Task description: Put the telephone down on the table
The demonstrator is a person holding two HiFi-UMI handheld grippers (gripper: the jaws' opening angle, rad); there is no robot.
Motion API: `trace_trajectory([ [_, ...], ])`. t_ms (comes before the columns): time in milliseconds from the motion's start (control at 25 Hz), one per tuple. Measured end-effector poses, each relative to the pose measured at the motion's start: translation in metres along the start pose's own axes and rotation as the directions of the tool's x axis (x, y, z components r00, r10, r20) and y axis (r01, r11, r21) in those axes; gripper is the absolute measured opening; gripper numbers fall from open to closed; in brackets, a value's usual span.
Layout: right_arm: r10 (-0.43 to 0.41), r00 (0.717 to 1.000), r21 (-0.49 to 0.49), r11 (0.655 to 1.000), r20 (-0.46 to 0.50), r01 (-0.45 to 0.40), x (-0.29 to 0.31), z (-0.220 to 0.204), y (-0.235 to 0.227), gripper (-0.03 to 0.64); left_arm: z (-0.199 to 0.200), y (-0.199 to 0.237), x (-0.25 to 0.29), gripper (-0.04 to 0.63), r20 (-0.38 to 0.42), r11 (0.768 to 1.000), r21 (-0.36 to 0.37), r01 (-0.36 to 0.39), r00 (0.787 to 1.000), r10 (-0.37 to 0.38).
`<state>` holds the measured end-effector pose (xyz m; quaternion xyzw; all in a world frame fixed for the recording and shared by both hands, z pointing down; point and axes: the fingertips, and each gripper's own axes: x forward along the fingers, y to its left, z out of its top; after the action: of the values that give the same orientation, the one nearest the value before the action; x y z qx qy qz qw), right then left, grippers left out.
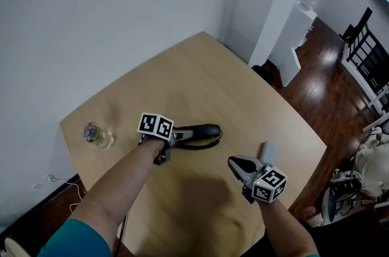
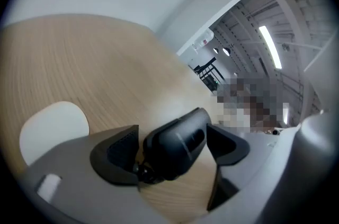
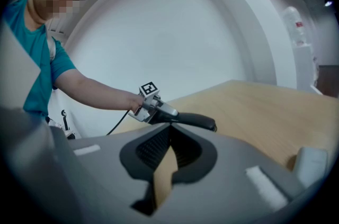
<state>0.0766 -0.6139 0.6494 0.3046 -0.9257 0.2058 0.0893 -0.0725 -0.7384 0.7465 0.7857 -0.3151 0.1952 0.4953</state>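
A black telephone handset point(image 1: 205, 132) lies low over the light wooden table point(image 1: 200, 67), near its middle. My left gripper point(image 1: 189, 136) reaches in from the left with its jaws on either side of the handset's near end. In the left gripper view the handset point(image 2: 176, 142) sits between the pads with a gap at the right pad, so the gripper is open. In the right gripper view the handset point(image 3: 197, 121) appears to rest on the tabletop. My right gripper point(image 1: 234, 162) hovers near the table's front right, shut and empty, pointing toward the handset.
A small clear bottle point(image 1: 95, 135) lies at the table's left edge. A small pale block point(image 1: 269, 151) sits just right of my right gripper. A black cord point(image 3: 112, 126) hangs behind the left hand. Dark wood floor, chairs and a white pillar lie to the right.
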Motion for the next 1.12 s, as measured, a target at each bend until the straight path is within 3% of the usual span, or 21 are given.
trace_trajectory([
  [240,-0.01,0.999,-0.02,1.0,0.034,0.011,-0.02,0.021,0.012,0.005,0.004,-0.011,-0.034,0.405,0.098,0.997,0.033,-0.076,0.993,0.072],
  [440,-0.013,0.998,-0.039,0.999,0.062,0.015,-0.044,0.032,0.027,0.005,-0.008,-0.049,-0.089,0.392,0.245,0.997,0.073,-0.027,0.969,0.008],
  [560,0.003,0.997,-0.058,0.998,0.081,0.002,-0.056,0.04,0.04,0.005,-0.03,-0.08,-0.132,0.298,0.314,0.99,0.142,0.0,0.948,-0.045],
  [760,0.069,0.992,-0.078,0.995,0.104,-0.061,-0.076,0.044,0.065,0.005,-0.098,-0.126,-0.199,0.182,0.386,0.968,0.247,-0.043,0.921,-0.058],
  [840,0.096,0.99,-0.086,0.993,0.102,-0.087,-0.084,0.041,0.076,0.005,-0.124,-0.138,-0.226,0.13,0.425,0.962,0.264,-0.069,0.904,-0.052],
  [1000,0.11,0.992,-0.12,0.987,0.062,-0.102,-0.094,0.035,0.096,0.005,-0.153,-0.152,-0.275,0.013,0.538,0.954,0.267,-0.135,0.843,-0.031],
  [1120,0.118,0.991,-0.115,0.987,0.067,-0.109,-0.106,0.032,0.125,0.005,-0.177,-0.162,-0.31,0.006,0.584,0.951,0.266,-0.155,0.811,-0.031],
])
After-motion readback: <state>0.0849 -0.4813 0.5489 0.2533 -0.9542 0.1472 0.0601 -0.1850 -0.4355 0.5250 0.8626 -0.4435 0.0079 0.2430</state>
